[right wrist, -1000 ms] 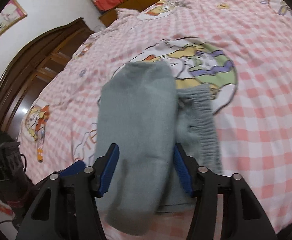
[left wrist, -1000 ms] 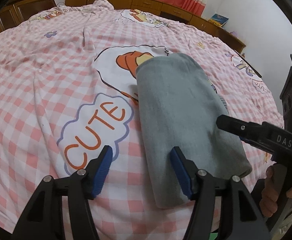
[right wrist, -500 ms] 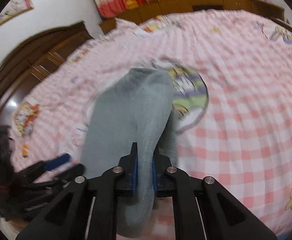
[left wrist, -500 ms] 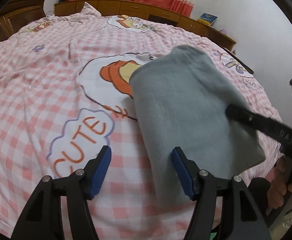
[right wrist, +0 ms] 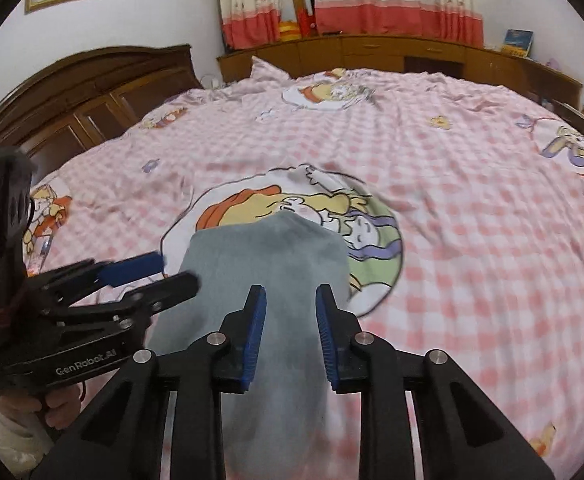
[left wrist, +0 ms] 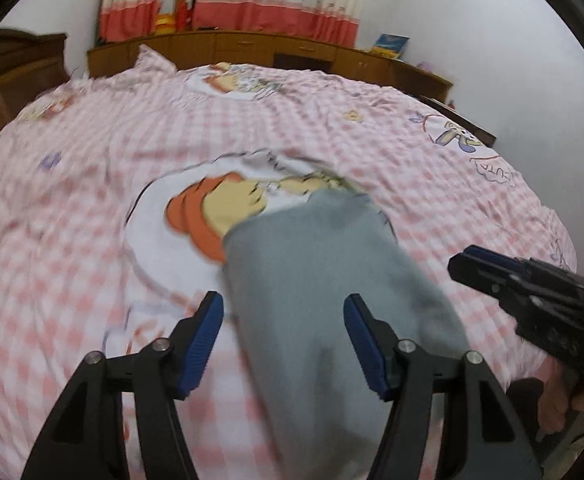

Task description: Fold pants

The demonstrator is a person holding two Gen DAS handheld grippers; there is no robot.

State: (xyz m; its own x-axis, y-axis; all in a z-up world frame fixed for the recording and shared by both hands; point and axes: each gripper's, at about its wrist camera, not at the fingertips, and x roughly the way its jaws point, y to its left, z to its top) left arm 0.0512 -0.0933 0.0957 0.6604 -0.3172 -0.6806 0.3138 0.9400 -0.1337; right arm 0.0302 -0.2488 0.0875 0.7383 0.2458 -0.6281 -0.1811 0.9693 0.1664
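While my two claws hang over the bed, the one pair of grey pants lies folded into a thick oblong bundle on the pink checked bedspread, its far end overlapping the big round cartoon print. Soft and plain-coloured, it looks smooth on top, though motion blur hides the edges. My left gripper stands wide apart, both blue pads clear of the cloth, at the bundle's near end. My right gripper is parted more narrowly, the bundle showing through the gap; whether the pads touch it I cannot tell. I count two claws, one garment, one bedspread.
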